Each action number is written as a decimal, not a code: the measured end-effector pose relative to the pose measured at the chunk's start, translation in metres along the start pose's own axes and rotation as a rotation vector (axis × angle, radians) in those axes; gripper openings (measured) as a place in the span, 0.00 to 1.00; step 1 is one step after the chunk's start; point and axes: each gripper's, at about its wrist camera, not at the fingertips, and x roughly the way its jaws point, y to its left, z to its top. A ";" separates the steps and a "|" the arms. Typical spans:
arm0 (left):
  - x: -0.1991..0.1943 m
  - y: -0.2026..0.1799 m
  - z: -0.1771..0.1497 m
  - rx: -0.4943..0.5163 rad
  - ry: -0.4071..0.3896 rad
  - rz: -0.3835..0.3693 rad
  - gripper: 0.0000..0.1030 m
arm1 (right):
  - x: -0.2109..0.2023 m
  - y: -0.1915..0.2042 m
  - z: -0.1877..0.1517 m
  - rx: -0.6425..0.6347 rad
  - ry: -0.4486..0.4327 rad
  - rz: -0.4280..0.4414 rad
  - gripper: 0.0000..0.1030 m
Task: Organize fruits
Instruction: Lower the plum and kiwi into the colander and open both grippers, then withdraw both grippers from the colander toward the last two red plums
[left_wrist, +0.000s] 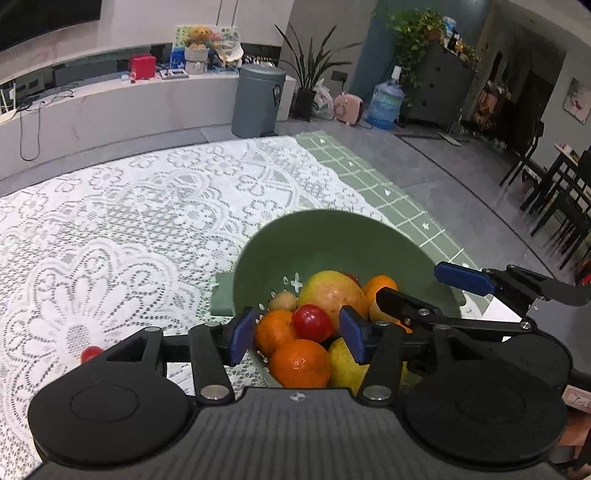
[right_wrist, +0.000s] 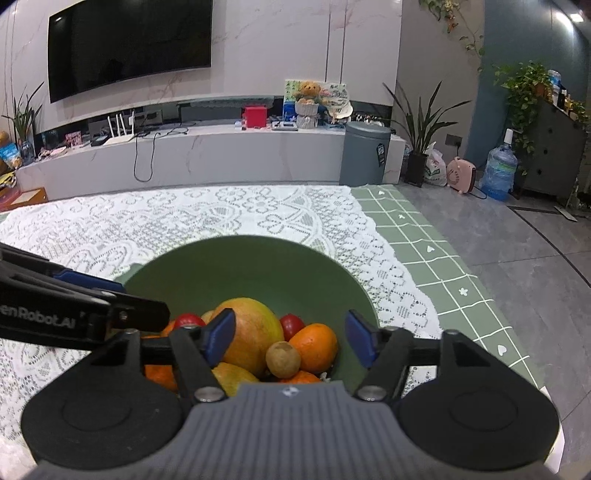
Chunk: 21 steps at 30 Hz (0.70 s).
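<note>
A green bowl (left_wrist: 332, 236) stands on the lace cloth and holds a large mango (left_wrist: 332, 291), oranges (left_wrist: 301, 363), a red tomato (left_wrist: 312, 323), a small brown fruit (left_wrist: 282, 301) and a yellow fruit (left_wrist: 343, 363). My left gripper (left_wrist: 297, 332) hangs open over the bowl's near rim, its blue pads clear of the fruit. My right gripper (right_wrist: 290, 336) is also open above the bowl (right_wrist: 258, 258), over the mango (right_wrist: 251, 332), an orange (right_wrist: 316, 347) and the brown fruit (right_wrist: 282, 358). Each gripper shows in the other's view, with the right gripper (left_wrist: 410, 284) and the left gripper (right_wrist: 144, 299) reaching in from the sides.
One small red tomato (left_wrist: 90, 352) lies on the white lace cloth (left_wrist: 129, 229) left of the bowl. A green checked cloth (right_wrist: 436, 258) covers the table's right part, ending at an edge over the grey floor. A grey bin (right_wrist: 364, 155) stands beyond the table.
</note>
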 end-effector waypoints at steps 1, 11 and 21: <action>-0.004 0.000 0.000 0.001 -0.009 0.008 0.64 | -0.003 0.001 0.000 0.005 -0.007 -0.001 0.69; -0.045 0.009 -0.016 0.025 -0.070 0.050 0.70 | -0.025 0.022 -0.007 0.023 -0.051 0.017 0.81; -0.081 0.036 -0.043 -0.037 -0.125 0.141 0.71 | -0.047 0.055 -0.020 0.000 -0.092 0.083 0.91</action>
